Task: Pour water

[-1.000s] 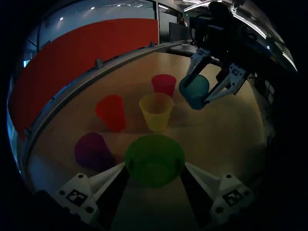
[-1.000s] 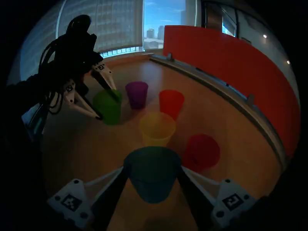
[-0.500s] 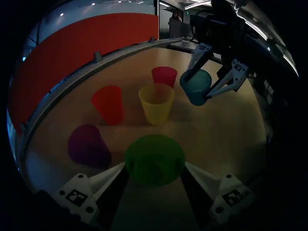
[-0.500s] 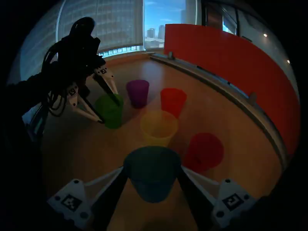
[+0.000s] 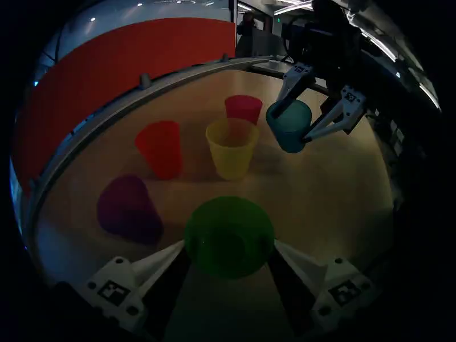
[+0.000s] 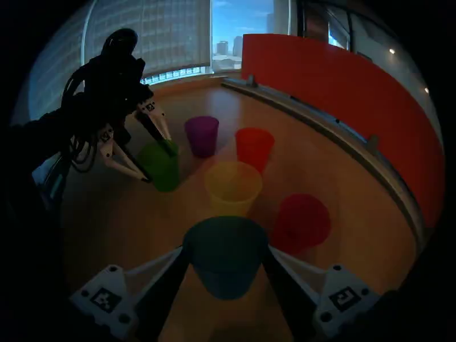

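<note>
My left gripper (image 5: 229,251) is shut on a green cup (image 5: 229,235), held above the wooden table; the same green cup (image 6: 159,164) and left gripper (image 6: 149,159) appear at the left of the right gripper view. My right gripper (image 6: 226,259) is shut on a teal cup (image 6: 226,262); in the left gripper view that teal cup (image 5: 289,125) hangs tilted in the right gripper (image 5: 296,128), right of the yellow cup (image 5: 231,147). On the table stand the yellow cup (image 6: 232,187), an orange-red cup (image 5: 159,148), a crimson cup (image 5: 243,109) and a purple cup (image 5: 126,208).
A red partition wall (image 5: 114,62) with a metal rail (image 5: 114,114) borders the wooden table (image 5: 330,188). Windows (image 6: 171,40) lie beyond the table's far end in the right gripper view. A person's dark sleeve (image 6: 34,142) holds the left gripper.
The left gripper has tipped the green cup, so its mouth faces the camera more. The cups on the table have slid slightly up in the left gripper view. The teal cup stays held.
</note>
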A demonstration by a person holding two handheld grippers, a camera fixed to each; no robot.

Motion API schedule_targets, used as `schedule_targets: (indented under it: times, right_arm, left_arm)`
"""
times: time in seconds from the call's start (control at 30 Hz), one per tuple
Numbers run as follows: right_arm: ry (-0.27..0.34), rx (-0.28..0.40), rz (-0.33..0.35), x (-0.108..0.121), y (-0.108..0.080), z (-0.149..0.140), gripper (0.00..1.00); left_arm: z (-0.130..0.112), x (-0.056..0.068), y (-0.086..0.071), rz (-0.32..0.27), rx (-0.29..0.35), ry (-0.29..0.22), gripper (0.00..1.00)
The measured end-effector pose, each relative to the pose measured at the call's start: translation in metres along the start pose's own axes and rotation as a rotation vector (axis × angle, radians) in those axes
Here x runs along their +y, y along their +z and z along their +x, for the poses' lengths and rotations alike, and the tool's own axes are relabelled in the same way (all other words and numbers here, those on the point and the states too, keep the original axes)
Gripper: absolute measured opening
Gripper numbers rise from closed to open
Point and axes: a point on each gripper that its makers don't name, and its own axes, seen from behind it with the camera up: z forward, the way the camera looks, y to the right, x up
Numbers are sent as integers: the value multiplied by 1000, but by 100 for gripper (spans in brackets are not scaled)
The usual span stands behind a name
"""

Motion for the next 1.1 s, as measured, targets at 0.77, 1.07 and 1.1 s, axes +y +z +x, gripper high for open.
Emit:
schedule_targets:
  times: [0.77,1.07,1.1]
  right_arm:
    - [5,-6,7,-4,7,-8,90]
    - [11,-6,9,-4,13,-16,90]
    - [11,-5,8,-4,13,-17,90]
  left_arm:
    - [-5,8,-13,-16,8,-20,93]
    - [-10,9,-17,-2,6,-17,97]
    - [-11,9,-17,-1,6,-17,97]
